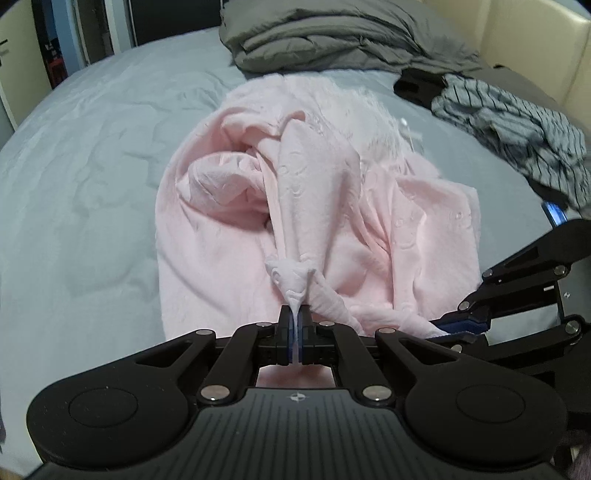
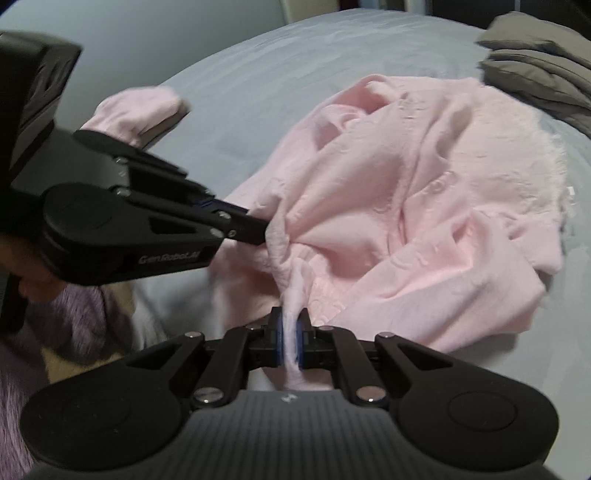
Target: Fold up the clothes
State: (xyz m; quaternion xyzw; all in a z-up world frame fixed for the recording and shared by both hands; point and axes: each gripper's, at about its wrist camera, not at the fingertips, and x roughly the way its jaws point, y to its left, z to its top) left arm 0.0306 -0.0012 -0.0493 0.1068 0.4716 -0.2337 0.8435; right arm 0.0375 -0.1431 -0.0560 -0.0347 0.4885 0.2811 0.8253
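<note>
A crumpled pale pink fleece garment [image 1: 295, 206] lies in a heap on the light blue quilted bed [image 1: 92, 166]. The left tongs [image 1: 294, 325] are pinched tight on a thin ridge of its fabric, and the right tongs [image 2: 290, 328] clamp another bunched fold just beside them. A folded grey duvet [image 1: 332, 33] and a rumpled striped shirt [image 1: 517, 129] lie beyond.

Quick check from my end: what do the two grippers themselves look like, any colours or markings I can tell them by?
Both are matte black linkage frames with silver rivets and blue pads. The left gripper has a ribbed base with a small compass-like emblem; its side reads GenRobot.AI in the right wrist view. The right gripper matches it.
</note>
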